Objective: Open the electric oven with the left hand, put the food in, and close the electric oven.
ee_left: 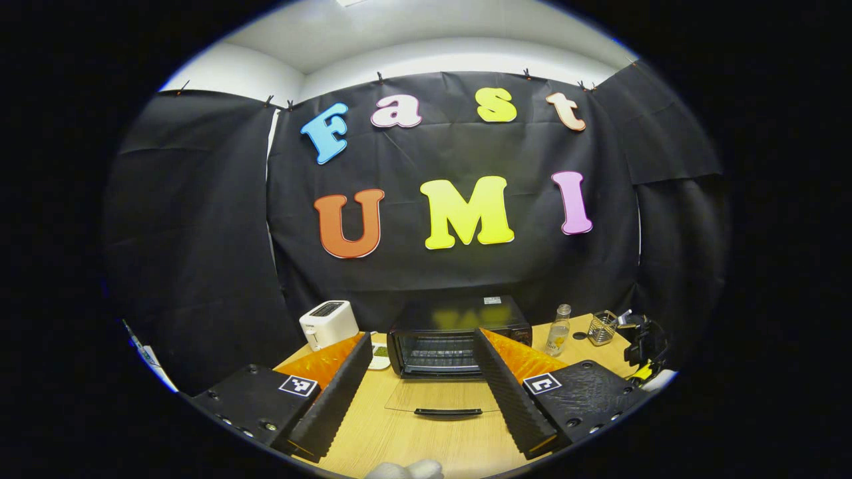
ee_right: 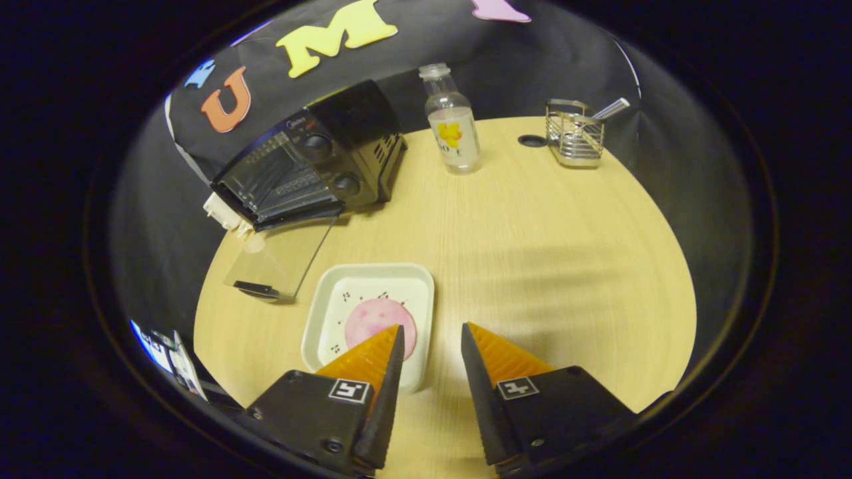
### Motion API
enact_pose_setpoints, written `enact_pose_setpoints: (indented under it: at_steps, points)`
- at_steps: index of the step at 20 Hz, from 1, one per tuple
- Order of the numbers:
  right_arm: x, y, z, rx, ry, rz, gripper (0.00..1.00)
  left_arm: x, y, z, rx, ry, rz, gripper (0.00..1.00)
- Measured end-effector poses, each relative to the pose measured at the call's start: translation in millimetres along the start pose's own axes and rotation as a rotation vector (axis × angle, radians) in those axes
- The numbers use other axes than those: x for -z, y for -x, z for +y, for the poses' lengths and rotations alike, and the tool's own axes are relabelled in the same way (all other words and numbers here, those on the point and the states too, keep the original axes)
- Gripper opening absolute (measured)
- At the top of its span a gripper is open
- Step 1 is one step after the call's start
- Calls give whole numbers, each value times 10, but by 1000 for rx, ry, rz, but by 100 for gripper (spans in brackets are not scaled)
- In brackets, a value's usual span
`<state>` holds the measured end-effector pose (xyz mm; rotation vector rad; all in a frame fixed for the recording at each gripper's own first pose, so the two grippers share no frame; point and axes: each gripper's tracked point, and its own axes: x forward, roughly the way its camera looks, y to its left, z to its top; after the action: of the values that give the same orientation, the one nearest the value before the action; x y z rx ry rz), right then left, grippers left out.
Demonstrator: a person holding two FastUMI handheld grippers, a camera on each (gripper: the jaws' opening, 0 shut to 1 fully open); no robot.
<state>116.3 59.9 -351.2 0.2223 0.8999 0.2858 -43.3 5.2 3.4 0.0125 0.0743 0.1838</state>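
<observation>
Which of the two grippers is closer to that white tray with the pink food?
The right gripper: one finger overlaps the white tray's edge. The left gripper faces the open oven.

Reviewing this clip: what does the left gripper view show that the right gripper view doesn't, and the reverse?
Left gripper view: a white toaster left of the oven, and the open left gripper facing the oven mouth.

Right gripper view: a white tray holding a pink round food item, with the open right gripper at its near edge.

Both: the oven with its door down, the bottle, the wire holder and the wooden table.

Left gripper view level, facing oven [ee_left: 459, 336]; right gripper view overhead; oven shared
</observation>
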Motion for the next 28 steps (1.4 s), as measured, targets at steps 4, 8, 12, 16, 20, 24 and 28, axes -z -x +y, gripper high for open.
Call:
enact_pose_setpoints:
  at_steps: [4, 8, 12, 16, 20, 24, 28]
  points:
    - [44, -210, 80, -26, 19, 74, 36, -38, 38, 34, -73, -22, 5, 96]
    - [73, -342, 46, -13, 2, 127, 21, -30, 83, -25, -115, -11, 26, 96]
    - [58, -368, -17, -13, -21, 183, 7, -114, 151, -111, -146, -1, 25, 96]
    - [47, -369, 27, -141, -127, 234, 4, -167, 239, -168, -175, 9, 20, 96]
    - [42, -345, 12, -290, -310, 274, 1, -169, 296, -214, -184, 8, 24, 96]
    - [-41, -233, -27, -347, -399, 225, 0, -214, 351, -165, -190, -3, 15, 97]
    - [-132, -70, -82, -316, -428, 159, 0, -222, 304, -114, -152, 1, 3, 96]
